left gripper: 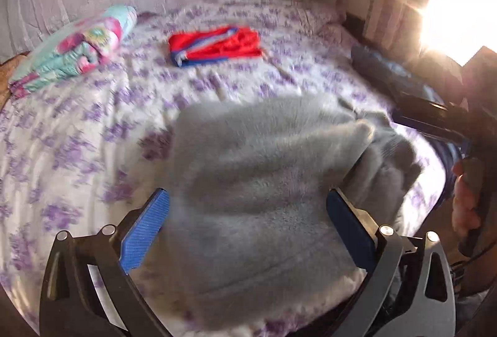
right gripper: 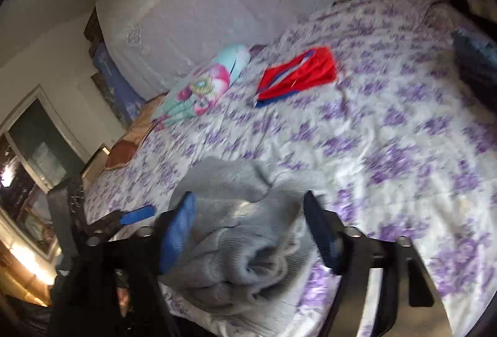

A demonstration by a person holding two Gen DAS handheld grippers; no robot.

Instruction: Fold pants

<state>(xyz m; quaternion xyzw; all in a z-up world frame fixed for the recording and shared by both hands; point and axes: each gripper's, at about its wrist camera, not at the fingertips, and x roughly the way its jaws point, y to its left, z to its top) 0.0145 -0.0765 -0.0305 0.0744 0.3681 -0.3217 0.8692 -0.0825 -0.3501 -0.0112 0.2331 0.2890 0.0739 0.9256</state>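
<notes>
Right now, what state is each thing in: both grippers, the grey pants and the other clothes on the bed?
Left gripper: open, fingers either side of the grey fabric.
Right gripper: open, over the bunched end.
Grey pants: partly folded, one end bunched up.
Red shorts: folded, lying flat.
Pink and turquoise garment: folded, by the headboard.
Dark blue clothing: lying at the bed's edge, fold unclear.
</notes>
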